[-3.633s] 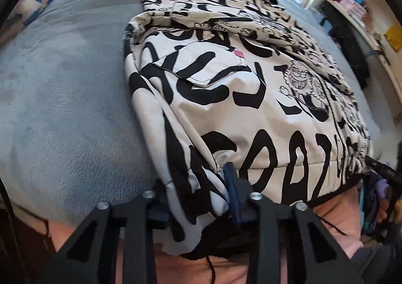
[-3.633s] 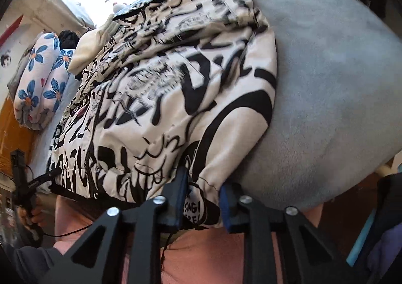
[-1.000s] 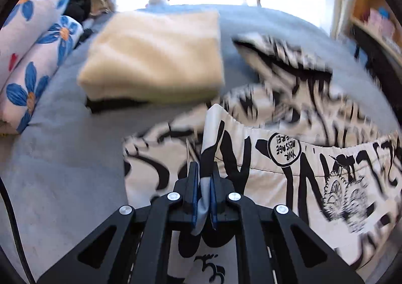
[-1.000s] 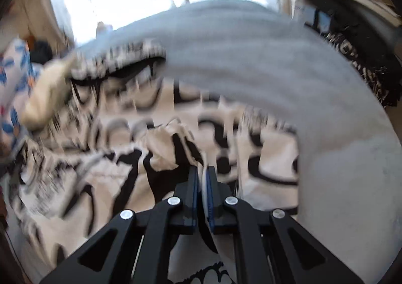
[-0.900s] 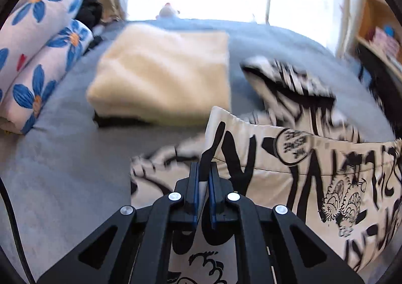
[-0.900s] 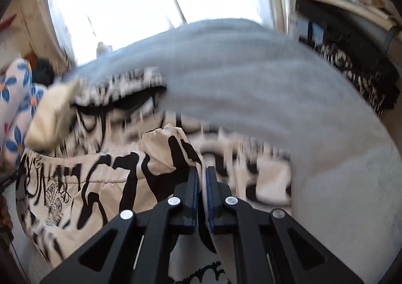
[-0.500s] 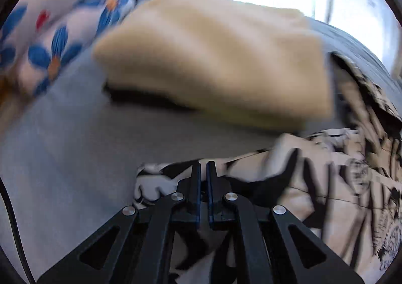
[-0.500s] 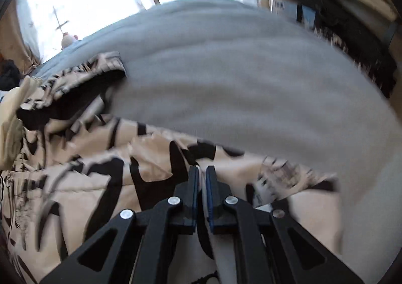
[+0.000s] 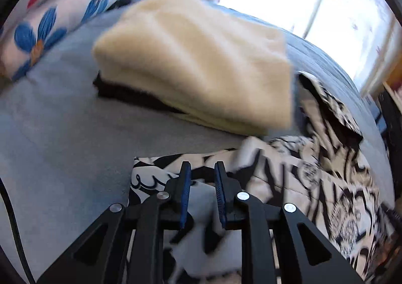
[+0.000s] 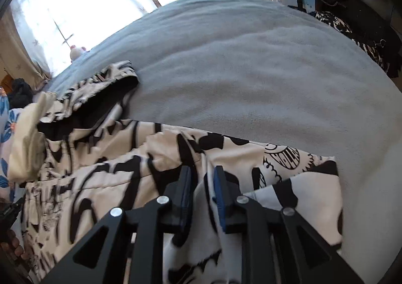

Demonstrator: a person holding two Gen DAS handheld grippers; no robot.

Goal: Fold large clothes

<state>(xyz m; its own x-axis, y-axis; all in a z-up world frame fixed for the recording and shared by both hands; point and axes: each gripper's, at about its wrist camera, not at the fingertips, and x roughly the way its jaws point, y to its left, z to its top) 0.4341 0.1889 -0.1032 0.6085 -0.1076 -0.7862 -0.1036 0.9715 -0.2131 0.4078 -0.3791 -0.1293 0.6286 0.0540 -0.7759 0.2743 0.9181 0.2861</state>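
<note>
Grey fleece bedding (image 9: 62,133) fills the lower ground of both views, with bright curtained windows behind it. At the far left of the left wrist view, pillows printed with blue flowers (image 9: 50,22) are seen lying against the bed's edge. Just right of them, a folded cream blanket (image 9: 196,62) is stacked on a dark folded item, of which only an edge is shown. The near side of this stack is almost met by the black-and-white printed garment (image 9: 314,183), which is spread flat on the bed and folded over on itself.

The left claw (image 9: 201,186) is seen narrowly parted above the garment's left edge; its jaws have just been opening, and cloth lies between the pads without being pinched. Further right, in the right wrist view, the right claw (image 10: 202,188) is likewise narrowly parted over the garment's (image 10: 100,170) folded edge, its jaws having just been opening, with a ridge of cloth between them but not pressed. The garment's right corner (image 10: 324,173) is laid on open bedding (image 10: 251,70). At the far right, dark shelving (image 10: 351,7) hung with black items is seen beside the bed.
</note>
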